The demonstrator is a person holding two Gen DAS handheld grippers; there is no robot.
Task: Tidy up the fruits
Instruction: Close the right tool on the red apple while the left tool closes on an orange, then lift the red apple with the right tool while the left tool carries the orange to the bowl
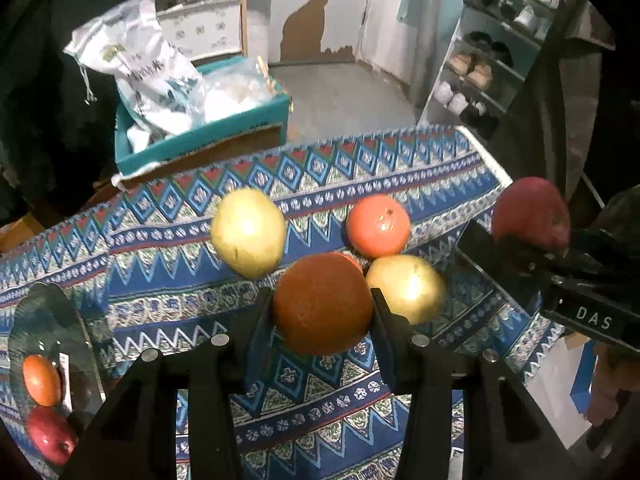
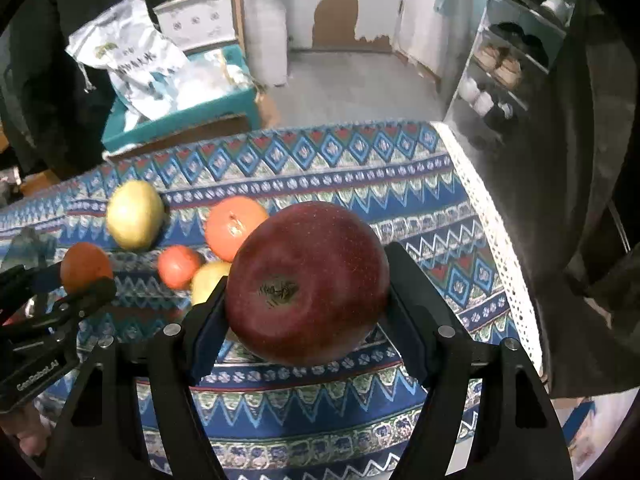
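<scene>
My left gripper is shut on an orange and holds it above the patterned tablecloth. My right gripper is shut on a dark red apple, also held above the cloth; it shows at the right of the left wrist view. On the cloth lie two yellow pears and a lighter orange. A small orange fruit lies beside them. A glass plate at the left holds an orange and a red apple.
The table's right edge with white lace trim is close to my right gripper. Behind the table stand a teal box with a white sack, a shoe rack, and open floor.
</scene>
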